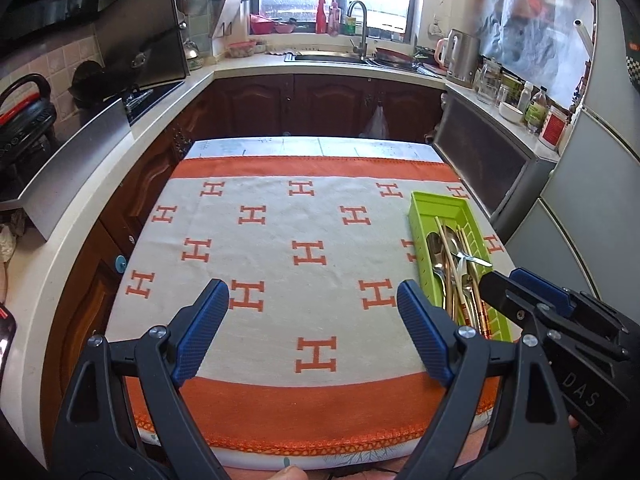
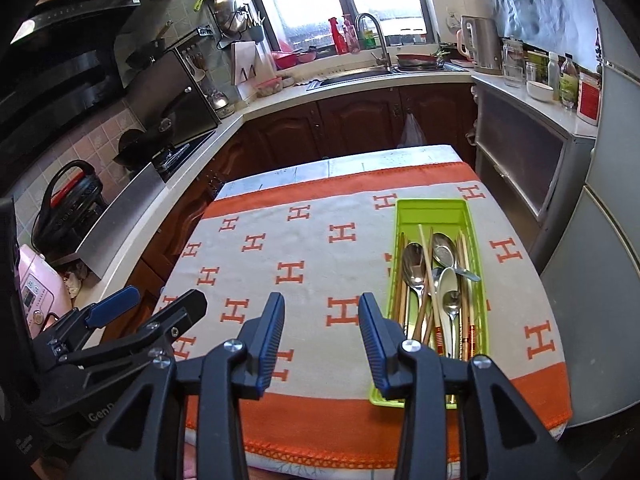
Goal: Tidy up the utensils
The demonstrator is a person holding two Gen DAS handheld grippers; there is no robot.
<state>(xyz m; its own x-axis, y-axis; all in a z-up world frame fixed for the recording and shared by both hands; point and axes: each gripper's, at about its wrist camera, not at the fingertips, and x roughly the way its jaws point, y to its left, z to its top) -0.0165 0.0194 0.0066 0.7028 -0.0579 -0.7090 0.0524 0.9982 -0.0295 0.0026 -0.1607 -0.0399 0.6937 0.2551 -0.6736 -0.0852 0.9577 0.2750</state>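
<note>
A green plastic tray [image 1: 440, 210] [image 2: 432, 216] lies along the right side of the table. Several metal spoons [image 2: 415, 266], a white spoon [image 2: 447, 288] and wooden chopsticks [image 2: 427, 256] lie mixed in it, also seen as utensils [image 1: 454, 256] in the left wrist view. My left gripper [image 1: 314, 300] hovers open over the table's near middle, nothing between its fingers. My right gripper [image 2: 322, 312] is open too, just left of the tray's near end, holding nothing. Each gripper shows in the other's view: the right gripper [image 1: 520, 284], the left gripper [image 2: 160, 304].
The table wears a white cloth with orange H marks and orange borders [image 1: 308, 252]. Kitchen counters run along the left, the back with a sink [image 1: 332, 56], and the right with a kettle [image 1: 460, 56] and jars. A fridge [image 2: 600, 240] stands at the right.
</note>
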